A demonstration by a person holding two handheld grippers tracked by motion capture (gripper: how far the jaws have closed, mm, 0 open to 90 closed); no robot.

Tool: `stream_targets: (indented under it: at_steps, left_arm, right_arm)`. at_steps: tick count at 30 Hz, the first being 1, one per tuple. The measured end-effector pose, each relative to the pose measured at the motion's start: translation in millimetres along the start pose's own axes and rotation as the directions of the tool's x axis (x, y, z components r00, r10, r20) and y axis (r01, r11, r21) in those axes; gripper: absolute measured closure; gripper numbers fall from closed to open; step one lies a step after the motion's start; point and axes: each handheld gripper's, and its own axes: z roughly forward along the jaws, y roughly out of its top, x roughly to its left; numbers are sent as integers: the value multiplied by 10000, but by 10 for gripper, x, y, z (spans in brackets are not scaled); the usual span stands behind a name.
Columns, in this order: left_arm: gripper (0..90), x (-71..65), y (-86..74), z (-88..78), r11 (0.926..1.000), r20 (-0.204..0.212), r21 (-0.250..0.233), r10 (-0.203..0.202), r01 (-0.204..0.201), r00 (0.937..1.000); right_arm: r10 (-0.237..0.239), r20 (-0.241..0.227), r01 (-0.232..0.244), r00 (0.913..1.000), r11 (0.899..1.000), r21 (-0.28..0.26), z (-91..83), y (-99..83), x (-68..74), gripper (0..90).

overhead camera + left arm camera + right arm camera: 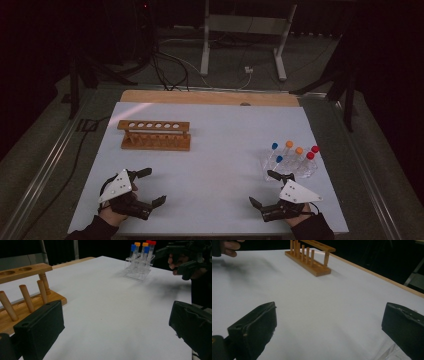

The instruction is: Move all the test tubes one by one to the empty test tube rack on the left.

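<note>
Both hand-held grippers, left [155, 186] and right [261, 188], rest spread wide and empty at the white tabletop's [215, 150] near edge; capped tubes [294, 152] stand just beyond the right one, the wooden rack [155, 135] farther back left.

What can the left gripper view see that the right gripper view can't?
The left gripper view alone has the capped tubes standing in their clear rack, with blue, orange and red caps, and the right gripper beyond them.

The right gripper view alone has the table's far wooden edge running along its right side.

Both have the white table top and the empty wooden rack, close by in the left gripper view and far off in the right. Each also has its own two black fingers, wide apart with nothing between.
</note>
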Motion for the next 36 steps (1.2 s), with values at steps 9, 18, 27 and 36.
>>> stream_targets:
  at_steps: [9,18,27,36]
  left_arm:
    - [7,5,1,-15,10000,-79,-98,-13,12,10000]
    - [7,4,7,-33,9998,-122,-206,7,-9,9999]
    - [7,4,7,-32,9998,-98,-203,7,-9,10000]
    - [7,4,7,-30,9998,-118,-208,1,-3,9999]
  right_arm:
    - [-36,64,34,10000,9998,173,2,3,-3,0]
    - [-77,45,75,10000,9992,403,-12,49,24,28]
    - [413,-763,-367,9962,9974,617,-6,215,100,0]
    - [406,-732,-426,9965,9988,-251,-152,491,70,0]
